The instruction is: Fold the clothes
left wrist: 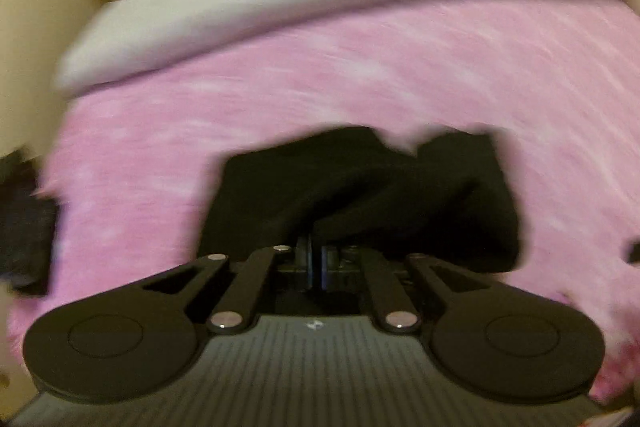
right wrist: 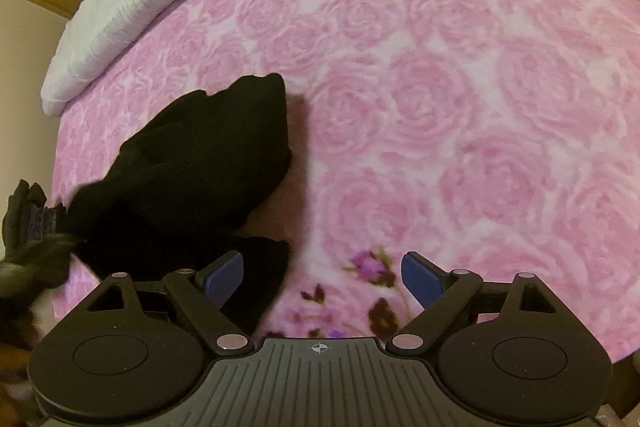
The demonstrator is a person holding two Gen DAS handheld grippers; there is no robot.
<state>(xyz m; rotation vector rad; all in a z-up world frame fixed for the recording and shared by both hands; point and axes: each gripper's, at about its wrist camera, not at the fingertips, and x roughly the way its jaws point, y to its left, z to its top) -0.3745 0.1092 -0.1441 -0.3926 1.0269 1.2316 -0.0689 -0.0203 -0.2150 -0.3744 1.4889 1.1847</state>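
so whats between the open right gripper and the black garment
Nothing: in the right wrist view the right gripper stands open over the pink rose blanket, with the black garment right at its left finger.

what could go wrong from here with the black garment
The left gripper pinches only a small bunched bit of the black garment, so it may slip free. The cloth hangs crumpled, so any fold may come out uneven. The right gripper is open, empty, and helps with nothing.

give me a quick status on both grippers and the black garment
Left gripper shut on black garment, lifting it bunched. Right gripper open, empty, over pink rose blanket. Nothing in the way.
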